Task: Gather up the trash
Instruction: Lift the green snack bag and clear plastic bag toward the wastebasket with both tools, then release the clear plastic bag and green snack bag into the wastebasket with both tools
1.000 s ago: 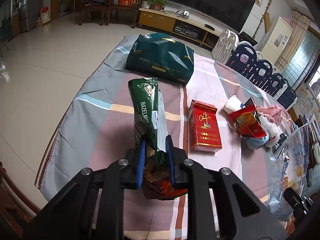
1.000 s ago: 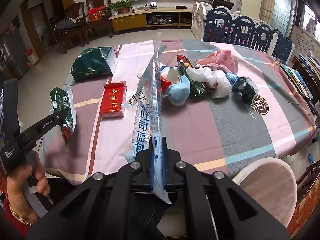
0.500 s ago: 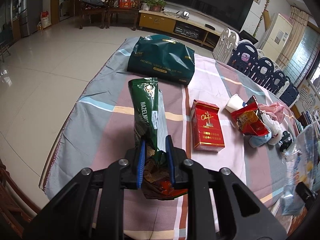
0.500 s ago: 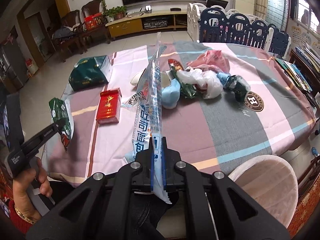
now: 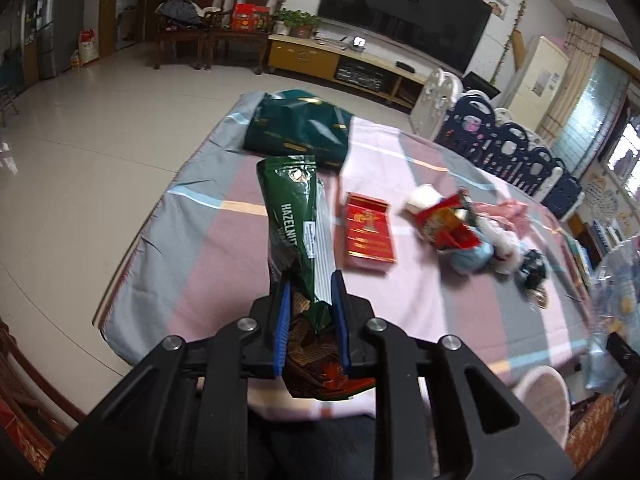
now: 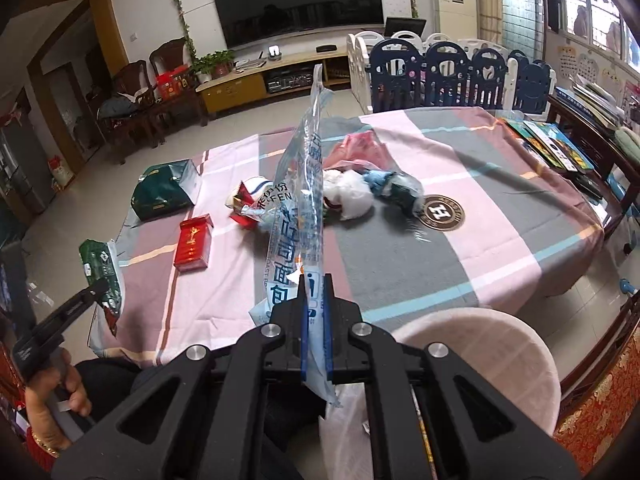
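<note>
Trash comes first in the left wrist view: we see the left hand-held gripper [image 5: 310,312] clenched on the lower end of a green hazelnut wrapper [image 5: 298,224], held above the table [image 5: 208,240]. We judge it light and crinkly, so a pinch on the doubled foil near an end suits it. The red box [image 5: 369,233] looks stiff; its long sides offer hold.

In the right wrist view, the right hand-held gripper [image 6: 316,304] grips a clear printed bag [image 6: 298,216], thin, floppy and likely slippery. The crumpled heap [image 6: 360,188] on the cloth looks soft; we would take a bunched fold.
</note>
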Action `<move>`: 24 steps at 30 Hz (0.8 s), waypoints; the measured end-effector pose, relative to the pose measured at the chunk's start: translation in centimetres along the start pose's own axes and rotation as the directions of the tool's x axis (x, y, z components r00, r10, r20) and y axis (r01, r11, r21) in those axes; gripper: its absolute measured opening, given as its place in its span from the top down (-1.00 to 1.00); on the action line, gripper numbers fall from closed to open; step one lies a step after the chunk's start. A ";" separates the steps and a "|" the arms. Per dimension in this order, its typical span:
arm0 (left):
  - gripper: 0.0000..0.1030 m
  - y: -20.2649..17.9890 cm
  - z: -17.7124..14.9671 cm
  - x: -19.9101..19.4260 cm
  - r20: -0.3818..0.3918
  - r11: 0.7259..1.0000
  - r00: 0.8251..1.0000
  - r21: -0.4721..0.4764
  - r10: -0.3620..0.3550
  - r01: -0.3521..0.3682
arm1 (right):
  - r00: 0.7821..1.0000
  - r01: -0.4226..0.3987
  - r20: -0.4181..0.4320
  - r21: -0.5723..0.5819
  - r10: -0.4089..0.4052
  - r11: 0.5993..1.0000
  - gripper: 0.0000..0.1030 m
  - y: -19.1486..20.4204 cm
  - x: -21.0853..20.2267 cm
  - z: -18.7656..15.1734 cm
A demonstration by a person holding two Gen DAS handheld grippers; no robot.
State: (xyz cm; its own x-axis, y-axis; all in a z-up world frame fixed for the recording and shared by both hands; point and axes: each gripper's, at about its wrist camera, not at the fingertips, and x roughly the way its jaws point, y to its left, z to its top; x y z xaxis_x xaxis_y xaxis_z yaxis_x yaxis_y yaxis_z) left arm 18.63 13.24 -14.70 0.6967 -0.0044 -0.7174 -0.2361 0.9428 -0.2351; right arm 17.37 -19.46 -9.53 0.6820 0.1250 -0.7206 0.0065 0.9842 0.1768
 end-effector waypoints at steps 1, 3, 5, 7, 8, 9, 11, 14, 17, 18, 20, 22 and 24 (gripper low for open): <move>0.60 -0.5 -0.2 -0.8 0.000 1.000 1.000 0.008 -0.028 0.028 | 1.000 -0.001 -0.002 0.007 0.001 1.000 0.87 -0.7 -0.5 -0.2; 0.60 -1.5 -0.6 -2.3 -0.006 0.995 0.996 0.020 -0.093 0.093 | 1.000 -0.005 -0.003 0.024 0.005 1.000 0.87 -2.1 -1.5 -0.7; 0.60 -2.7 -0.9 -3.3 -0.017 0.989 0.990 0.035 -0.142 0.142 | 1.000 -0.002 0.003 0.034 0.002 0.999 0.87 -3.5 -2.7 -1.2; 0.60 -4.3 -1.2 -4.4 -0.025 0.982 0.984 0.063 -0.175 0.176 | 1.000 0.000 0.008 0.046 0.000 0.999 0.87 -4.7 -3.8 -1.7; 0.60 -5.3 -1.4 -5.0 -0.029 0.977 0.980 0.083 -0.195 0.196 | 1.000 0.001 0.010 0.056 -0.002 0.998 0.87 -5.4 -4.4 -2.0; 0.60 -6.1 -1.6 -5.4 -0.036 0.971 0.976 0.099 -0.214 0.216 | 1.000 0.002 0.010 0.061 -0.003 0.998 0.87 -5.9 -4.8 -2.2; 0.60 -8.0 -2.1 -6.2 -0.057 0.956 0.964 0.130 -0.259 0.264 | 1.000 0.005 0.000 0.065 -0.005 0.998 0.87 -7.0 -5.5 -3.0; 0.60 -11.0 -3.2 -7.3 -0.095 0.929 0.947 0.183 -0.308 0.321 | 0.999 0.027 -0.039 0.053 -0.025 0.998 0.87 -8.3 -5.8 -4.9; 0.60 -13.9 -4.7 -8.1 -0.141 0.899 0.928 0.234 -0.345 0.370 | 0.993 0.049 -0.111 0.054 -0.043 0.997 0.87 -9.7 -5.2 -7.2; 0.60 -14.8 -5.2 -8.4 -0.152 0.890 0.924 0.254 -0.350 0.379 | 0.991 0.050 -0.127 0.058 -0.042 0.997 0.87 -10.0 -5.1 -7.8; 0.60 -16.5 -6.1 -8.9 -0.174 0.872 0.918 0.292 -0.357 0.394 | 0.986 0.058 -0.160 0.070 -0.046 0.996 0.87 -10.7 -4.8 -9.1; 0.60 -17.8 -7.0 -9.5 -0.193 0.854 0.909 0.317 -0.369 0.413 | 0.983 0.064 -0.176 0.082 -0.048 0.995 0.87 -11.3 -4.8 -9.9; 0.60 -19.1 -7.9 -10.1 -0.208 0.834 0.904 0.350 -0.374 0.426 | 0.982 0.063 -0.181 0.096 -0.045 0.993 0.87 -12.0 -5.1 -10.4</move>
State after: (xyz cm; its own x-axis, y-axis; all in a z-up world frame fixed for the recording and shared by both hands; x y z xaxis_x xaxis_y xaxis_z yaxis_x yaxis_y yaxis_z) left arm 10.75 -7.38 -8.17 0.5775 -0.4260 -0.6965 0.3368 0.9014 -0.2720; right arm 6.22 -30.64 -14.97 0.5375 0.1008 -0.8372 0.1197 0.9737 0.1940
